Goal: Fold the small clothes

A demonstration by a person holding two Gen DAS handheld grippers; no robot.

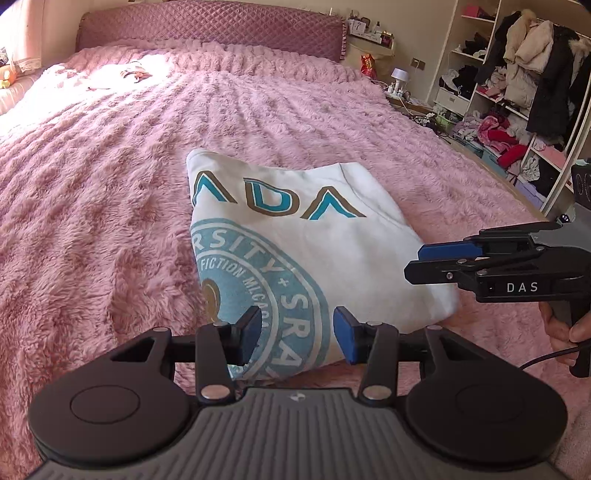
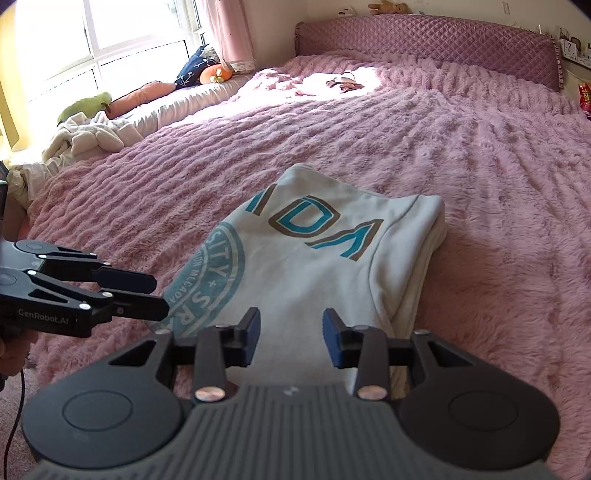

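Both wrist views look forward and downward, close over the near edge of the bed (image 1: 110, 184), toward the headboard (image 1: 210, 29), the left one angled toward the wardrobe shelves (image 1: 517, 92) and the right one toward the window (image 2: 92, 37), sharing the folded white shirt (image 1: 314, 229) and each other's fingers (image 1: 428, 254).

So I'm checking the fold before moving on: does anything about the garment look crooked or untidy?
Slightly. The white printed sweatshirt lies folded on the pink bedspread, but layers stick out unevenly along its right edge, so the stack isn't flush. Nothing else stands out.
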